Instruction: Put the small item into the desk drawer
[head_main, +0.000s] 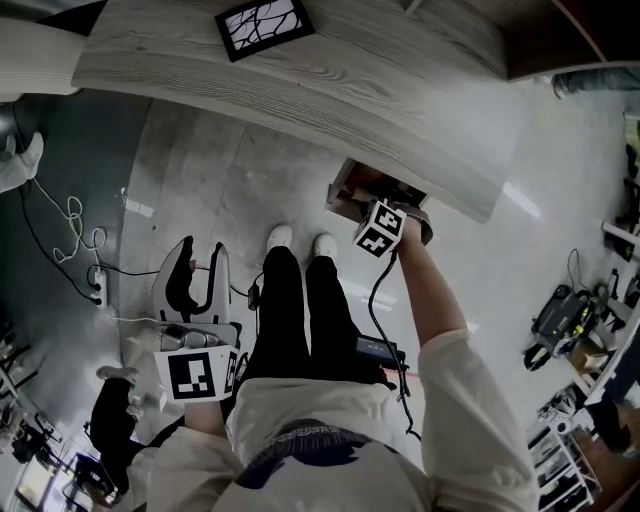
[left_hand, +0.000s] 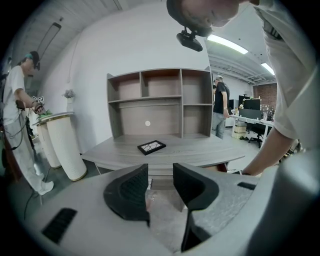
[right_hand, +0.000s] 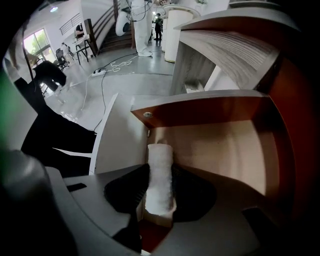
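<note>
**Desk:** What is in the drawer right now?

**Me:** I'm looking along my right tongs (right_hand: 160, 187), and the drawer (right_hand: 225, 145) stands open straight ahead, with reddish-brown walls and a pale floor. The white block (right_hand: 159, 172) is clamped in those tongs, one pad on each long side. Its far end points in over the drawer floor, close to the left wall. I cannot tell whether it touches the floor.

**Desk:** Does the head camera agree?

**Me:** Partly. There the drawer (head_main: 350, 190) juts out from under the edge of the tabletop (head_main: 350, 90), and my right marker cube (head_main: 380, 229) sits right at its mouth. The block does not show in that view because the cube and my hand cover it. Only the right gripper view shows the grip. The head view does show a black tray (head_main: 265, 25) lying on the tabletop, well apart from the drawer.

**Desk:** And the left side?

**Me:** The left tongs (left_hand: 161, 187) are apart, with only the floor (left_hand: 167, 220) showing through the gap. From above they (head_main: 198, 285) hang low beside my left leg, well away from the drawer. Their camera shows the shelf unit (left_hand: 160, 100) standing at the back of the tabletop, with the tray lying flat in front of it. It also shows people at both sides of the room.
</note>
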